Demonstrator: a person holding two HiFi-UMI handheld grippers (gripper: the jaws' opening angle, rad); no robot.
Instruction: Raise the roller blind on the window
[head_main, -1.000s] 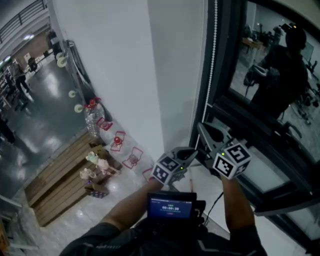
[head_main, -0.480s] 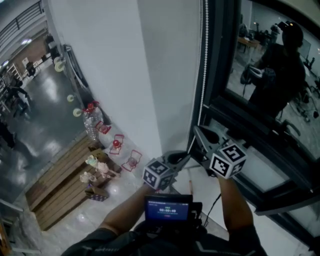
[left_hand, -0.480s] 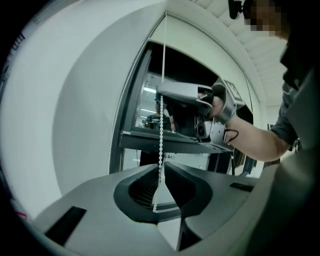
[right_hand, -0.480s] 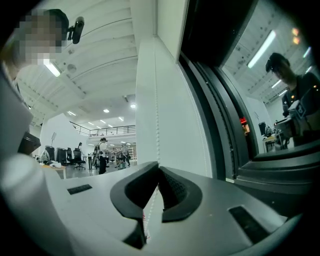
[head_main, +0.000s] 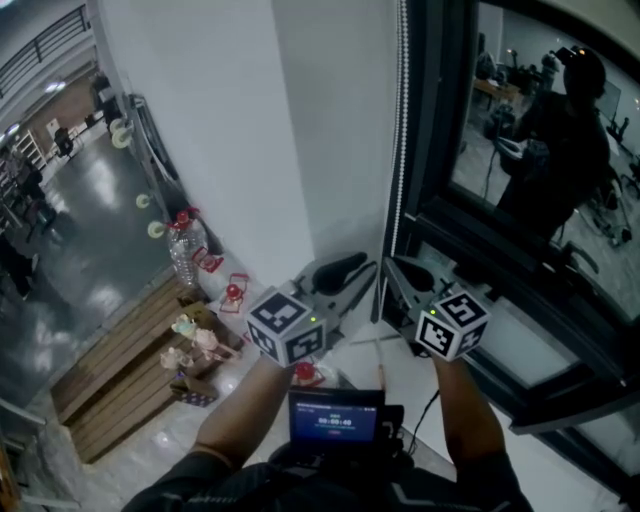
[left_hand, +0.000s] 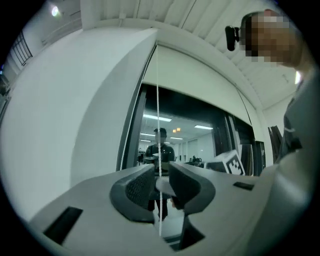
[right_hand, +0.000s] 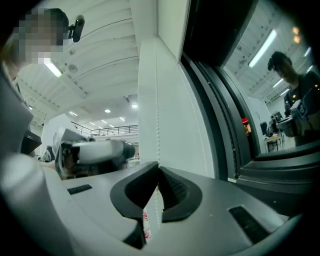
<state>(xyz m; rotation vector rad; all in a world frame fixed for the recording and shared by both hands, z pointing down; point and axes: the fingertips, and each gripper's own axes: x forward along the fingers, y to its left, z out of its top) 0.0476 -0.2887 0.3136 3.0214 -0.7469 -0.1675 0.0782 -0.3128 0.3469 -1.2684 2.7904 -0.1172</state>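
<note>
Since a second ago our left gripper (head_main: 368, 272) has climbed from below the right gripper (head_main: 392, 268) to sit level with it, and its jaws have just been opening, with the bead chain (head_main: 402, 130) running between them. From the head view we see both grippers side by side at the foot of the chain, which hangs straight down the dark frame between the white wall (head_main: 250, 120) and the window (head_main: 520, 150). The glass reflects a person holding the grippers. Far below to the left we see a wooden pallet (head_main: 120, 370) and a plastic bottle (head_main: 185, 245) against the wall, and a small screen (head_main: 340, 418) sits under our forearms. From the left gripper view, the left gripper (left_hand: 161, 172) has its jaws apart. The chain (left_hand: 158, 100) passes through the gap and neither pad presses on it. Above, the pale blind (left_hand: 200, 75) covers the upper part of the window, with dark glass showing beneath it. From the right gripper view, the right gripper (right_hand: 159, 167) has its jaws together, clamped on the chain (right_hand: 157, 115), which rises straight from the tips along the white wall. The left gripper (right_hand: 95, 150) shows as a blur just to the side.
</note>
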